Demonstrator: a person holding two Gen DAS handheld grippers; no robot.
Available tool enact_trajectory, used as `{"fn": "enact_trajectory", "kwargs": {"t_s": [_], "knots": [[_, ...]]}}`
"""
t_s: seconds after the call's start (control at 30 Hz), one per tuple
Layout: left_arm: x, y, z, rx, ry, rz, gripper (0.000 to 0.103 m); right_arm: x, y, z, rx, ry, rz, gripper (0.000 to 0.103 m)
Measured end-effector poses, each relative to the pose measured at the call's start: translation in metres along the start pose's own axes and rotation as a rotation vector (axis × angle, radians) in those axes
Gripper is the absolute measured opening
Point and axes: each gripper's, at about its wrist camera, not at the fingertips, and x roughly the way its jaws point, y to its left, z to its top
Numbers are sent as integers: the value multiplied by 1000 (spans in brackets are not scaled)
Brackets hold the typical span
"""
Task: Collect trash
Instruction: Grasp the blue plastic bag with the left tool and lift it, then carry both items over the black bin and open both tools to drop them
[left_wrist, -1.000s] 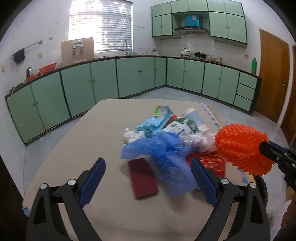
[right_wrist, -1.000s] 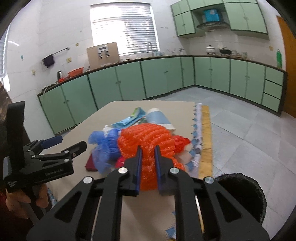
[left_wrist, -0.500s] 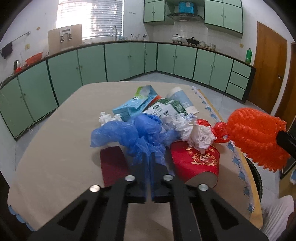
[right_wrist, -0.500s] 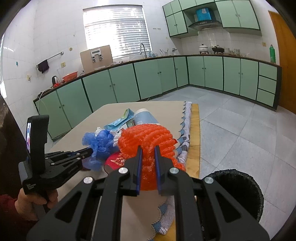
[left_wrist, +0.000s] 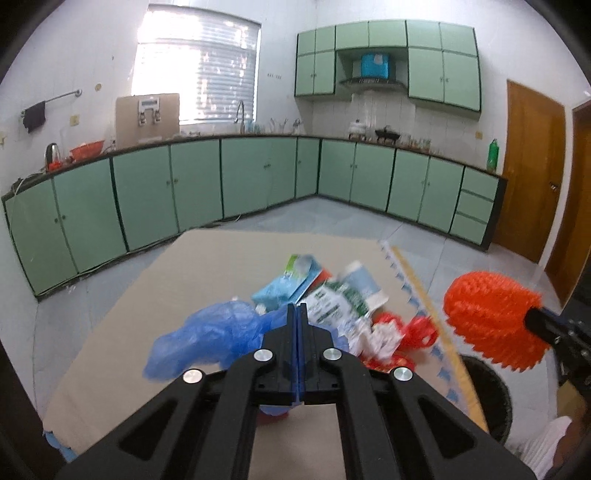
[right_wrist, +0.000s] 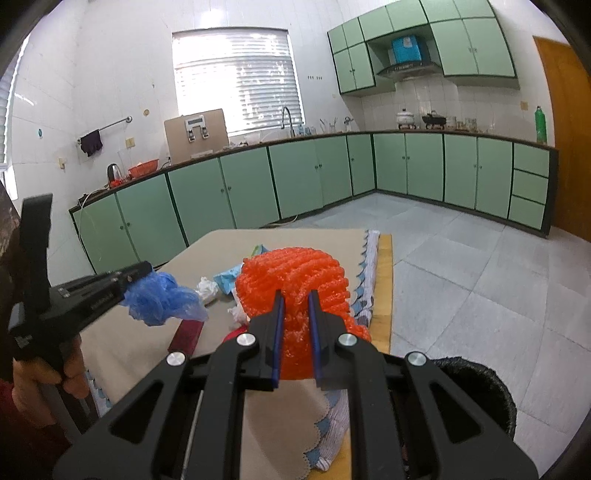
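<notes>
**Two grippers, each holding one piece of trash above the worktop**

One crumpled blue plastic bag hung from the left gripper, whose jaws were pressed fully together on it; in the right wrist view the bag dangled clear of the worktop. One orange foam net sat pinched between the narrowly spaced jaws of the right gripper, held over the worktop's right edge, with one black trash bin on the floor just below and beside it.

The remaining pile lay near the middle of the worktop: one light-blue carton, one green-and-white package, some white crumpled tissue and one red item, partly hidden behind the left gripper and blurred. One dark red flat pad showed only in part. The exact count of tissue wads could not be made out.
</notes>
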Motion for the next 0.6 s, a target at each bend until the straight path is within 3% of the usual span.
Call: {"fn": "enact_trajectory", "kwargs": {"t_s": [0.33, 0.6], "knots": [[-26, -49, 25, 73, -81, -154, 0, -39, -31, 3, 24, -59, -95, 11], [-17, -116, 23, 126, -50, -342, 0, -72, -84, -17, 88, -50, -249, 11]]}}
